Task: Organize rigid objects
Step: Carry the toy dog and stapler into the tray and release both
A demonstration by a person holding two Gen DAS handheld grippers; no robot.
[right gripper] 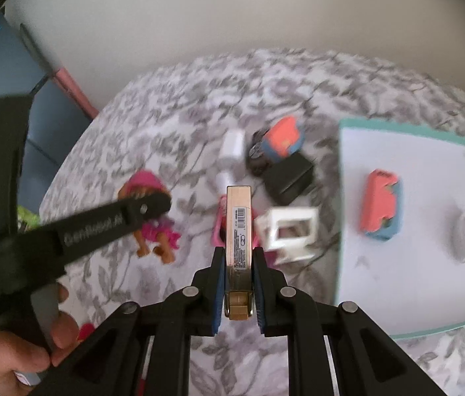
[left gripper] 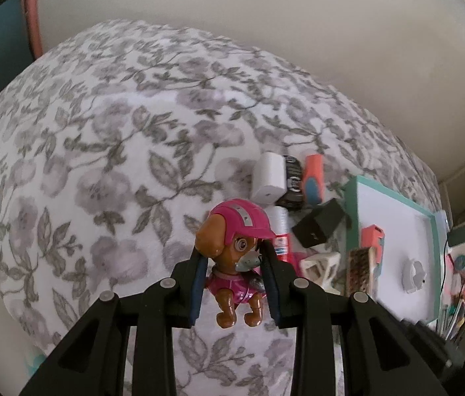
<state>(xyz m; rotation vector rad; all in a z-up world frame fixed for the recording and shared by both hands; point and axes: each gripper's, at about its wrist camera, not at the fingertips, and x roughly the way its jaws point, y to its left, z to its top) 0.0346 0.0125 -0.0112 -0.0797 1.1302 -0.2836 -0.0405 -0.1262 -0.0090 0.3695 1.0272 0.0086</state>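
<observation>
Between the left gripper (left gripper: 234, 280)'s fingers a hard, glossy toy pup (left gripper: 234, 257) is pinched at its body above the bed, light but likely slippery, while the right gripper (right gripper: 238, 293) clamps a stiff gold case (right gripper: 238, 231) by its flat sides.

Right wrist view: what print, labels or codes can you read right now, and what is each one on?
"GenRobot.AI", blurred but legible, runs along the arm of the left gripper.
A barcode with small print below it sits on the edge of the gold box clamped in the right gripper; its digits and text are too small to read.
The black round object carries a white mark, too blurred to read.
Nothing else legible.
</observation>
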